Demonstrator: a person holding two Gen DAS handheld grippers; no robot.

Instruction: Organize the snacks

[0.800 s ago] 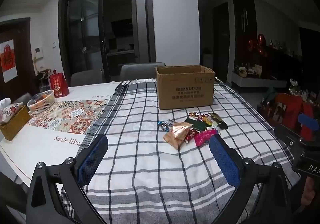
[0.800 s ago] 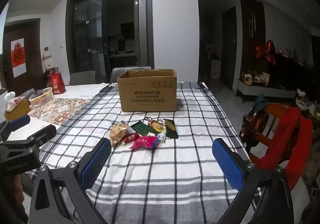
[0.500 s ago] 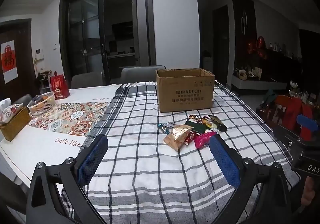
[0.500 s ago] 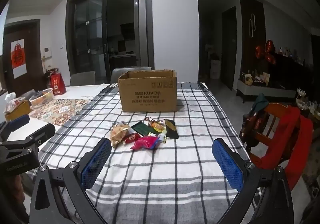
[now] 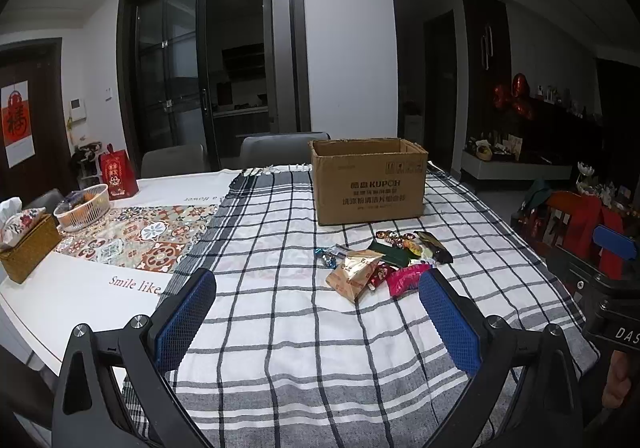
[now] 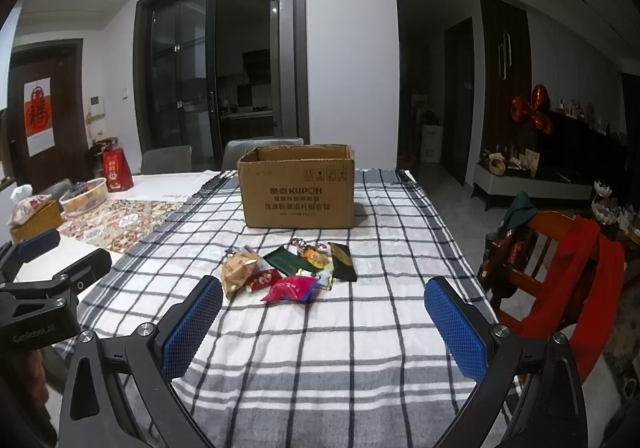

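Snacks (image 6: 290, 268) piled mid-table, just in front of the open cardboard box (image 6: 297, 188).
Left gripper (image 5: 316, 312) and right gripper (image 6: 323, 314) both hover near the table's (image 6: 360, 348) front edge, jaws wide apart, holding nothing.

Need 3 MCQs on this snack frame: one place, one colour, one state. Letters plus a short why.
1. Where do the snack packets lie?
A. inside the box
B. on the checked cloth, nearer the cameras than the cardboard box
C. in the white basket

2. What colour are the pads of the right gripper?
A. blue
B. red
C. white

3. How does the left gripper stand?
A. shut on a packet
B. shut, holding nothing
C. open, holding nothing

Key: B, packets sit on cloth before the box; A, blue mesh pads; C, jaws wide apart, nothing between.
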